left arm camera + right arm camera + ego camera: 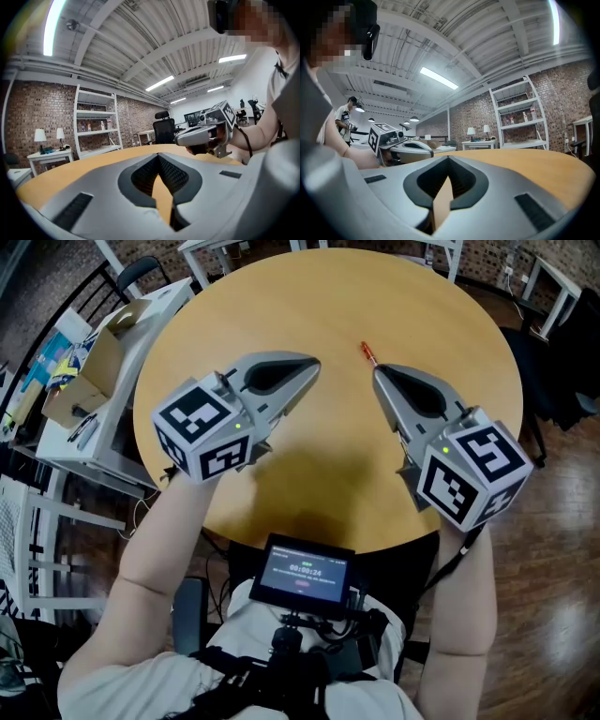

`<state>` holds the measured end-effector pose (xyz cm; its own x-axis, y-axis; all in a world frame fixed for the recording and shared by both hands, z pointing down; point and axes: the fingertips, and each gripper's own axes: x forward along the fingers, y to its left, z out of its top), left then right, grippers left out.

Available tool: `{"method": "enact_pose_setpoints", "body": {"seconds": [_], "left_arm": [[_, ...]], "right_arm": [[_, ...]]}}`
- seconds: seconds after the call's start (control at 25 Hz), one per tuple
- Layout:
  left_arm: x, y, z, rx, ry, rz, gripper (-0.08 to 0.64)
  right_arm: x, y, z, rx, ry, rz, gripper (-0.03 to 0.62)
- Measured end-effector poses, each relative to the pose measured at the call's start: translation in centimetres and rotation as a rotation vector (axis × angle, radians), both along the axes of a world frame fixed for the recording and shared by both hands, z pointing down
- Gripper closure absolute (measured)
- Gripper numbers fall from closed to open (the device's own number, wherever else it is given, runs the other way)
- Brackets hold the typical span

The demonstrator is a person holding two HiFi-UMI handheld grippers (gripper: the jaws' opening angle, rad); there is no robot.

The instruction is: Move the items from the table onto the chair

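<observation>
The round wooden table [309,306] fills the middle of the head view, and its top is almost bare. To its left stands a white side table [80,457] with an opened box [94,371] on it. In the left gripper view a black chair [164,131] stands past the table's far rim, well apart from both grippers.

The left gripper [314,362] hovers over the table's near left part and points up the picture and a little inward. Its own view shows the jaws closed, tips together, with nothing between them (only table top shows through the slit lower down). The right gripper [377,371] hovers opposite it on the near right. Its jaws are also closed tip to tip and hold nothing.

A small screen [305,575] sits at the person's chest, below the table's near edge.

The only item on the table is a thin red stick [368,353] (too small to say what it is). It lies flat just beyond the right gripper's tip, and neither gripper touches it.
</observation>
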<state>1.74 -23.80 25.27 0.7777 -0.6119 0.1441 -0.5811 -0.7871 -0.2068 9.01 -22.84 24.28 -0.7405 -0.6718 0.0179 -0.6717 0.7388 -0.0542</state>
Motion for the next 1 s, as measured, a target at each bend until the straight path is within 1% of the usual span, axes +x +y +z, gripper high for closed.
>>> {"method": "enact_pose_setpoints", "body": {"seconds": [0.12,0.32,0.52,0.64,0.76,0.88,1.0], "left_arm": [[0.4,-0.2,0.6,0.051,-0.108,0.031,0.543],[2.4,0.5,2.6,0.111,-0.327,0.176,0.541],[3.8,-0.1,4.2,0.205,-0.577,0.262,0.541],[4.1,-1.0,5.4,0.236,-0.714,0.288,0.541],[4.9,-1.7,6.6,0.275,-0.847,0.356,0.541],[5.8,-2.7,7.7,0.298,-0.948,0.438,0.54],[6.2,-4.4,8.5,0.316,-1.036,0.491,0.538]], "right_arm": [[0.1,-0.2,0.1,0.007,-0.009,0.004,0.589],[0.9,-0.3,0.4,0.003,-0.025,0.003,0.589],[1.9,-0.1,0.6,0.003,-0.042,0.005,0.589],[2.4,0.0,0.7,0.002,-0.046,0.003,0.589],[2.8,0.3,0.9,0.004,-0.053,0.002,0.589],[3.1,0.6,0.9,0.006,-0.062,0.004,0.589],[3.6,0.8,1.0,0.004,-0.069,0.009,0.589]]}}
